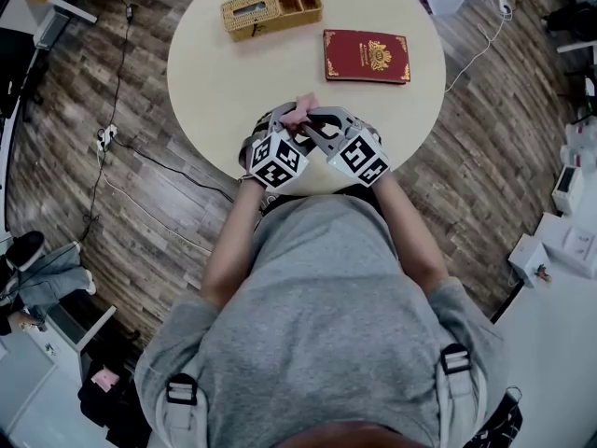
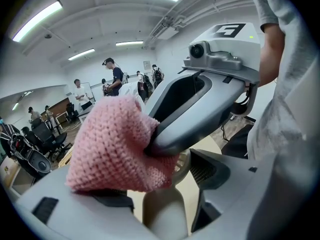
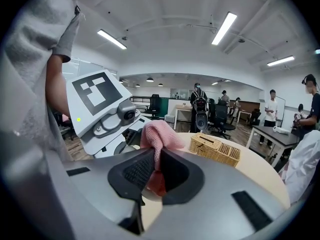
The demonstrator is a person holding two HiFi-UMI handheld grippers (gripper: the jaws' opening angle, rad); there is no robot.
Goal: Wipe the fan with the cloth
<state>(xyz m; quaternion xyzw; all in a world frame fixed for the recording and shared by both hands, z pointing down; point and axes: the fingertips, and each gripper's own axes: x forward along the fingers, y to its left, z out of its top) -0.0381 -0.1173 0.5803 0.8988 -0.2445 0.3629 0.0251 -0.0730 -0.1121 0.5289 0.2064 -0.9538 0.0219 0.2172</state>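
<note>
Lower centre, at round table (image 1: 215,82) edge: right gripper (image 3: 154,170) pinching pink cloth (image 3: 159,134); left gripper (image 2: 161,204) clamped around cream fan (image 2: 166,215).

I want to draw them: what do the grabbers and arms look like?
The left gripper and right gripper are curved grey shells with dark ribbed pads, each carrying a white cube with black square markers. The person wears a short-sleeved grey T-shirt.

A round pale surface (image 1: 233,82) stands on a wood-plank floor (image 1: 121,185). Toward its far side lies a wicker box (image 1: 270,10) (one part slotted on top, the other open), and to its right a dark red booklet (image 1: 367,56) with a gold emblem. A black cable (image 1: 168,168) crosses the floor by a white power strip (image 1: 105,138).
</note>
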